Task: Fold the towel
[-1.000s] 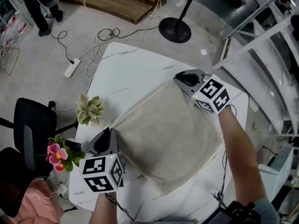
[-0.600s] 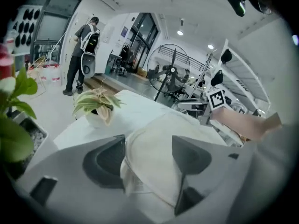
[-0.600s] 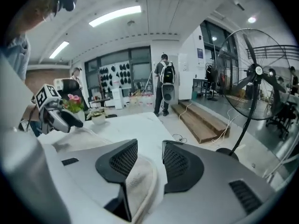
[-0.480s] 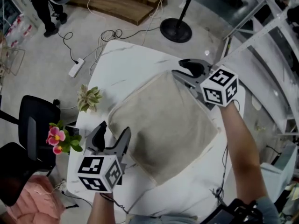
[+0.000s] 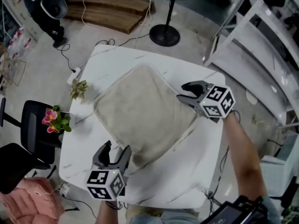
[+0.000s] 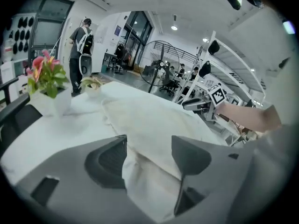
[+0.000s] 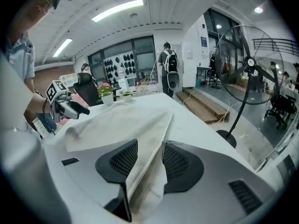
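A beige towel (image 5: pixel 145 111) lies folded and spread on the white marble table (image 5: pixel 187 171). My left gripper (image 5: pixel 114 152) is at the towel's near left edge with its jaws wide open. In the left gripper view a towel corner (image 6: pixel 154 120) lies loosely between them, and neither pad presses it. My right gripper (image 5: pixel 183 91) hovers at the towel's right side, its jaws apart. In the right gripper view a raised towel fold (image 7: pixel 140 139) runs up through the gap and rests against the left jaw.
A small succulent (image 5: pixel 77 88) and a pot of pink flowers (image 5: pixel 53 120) stand at the table's left edge. A black chair (image 5: pixel 28 134) is beside them. A fan's stand base (image 5: pixel 164 34) and cables are on the floor beyond. White shelving (image 5: pixel 252 55) runs along the right.
Both grippers were shut on the towel's edge a second ago. They have since opened and drawn back toward me along the towel, which has settled on the table.
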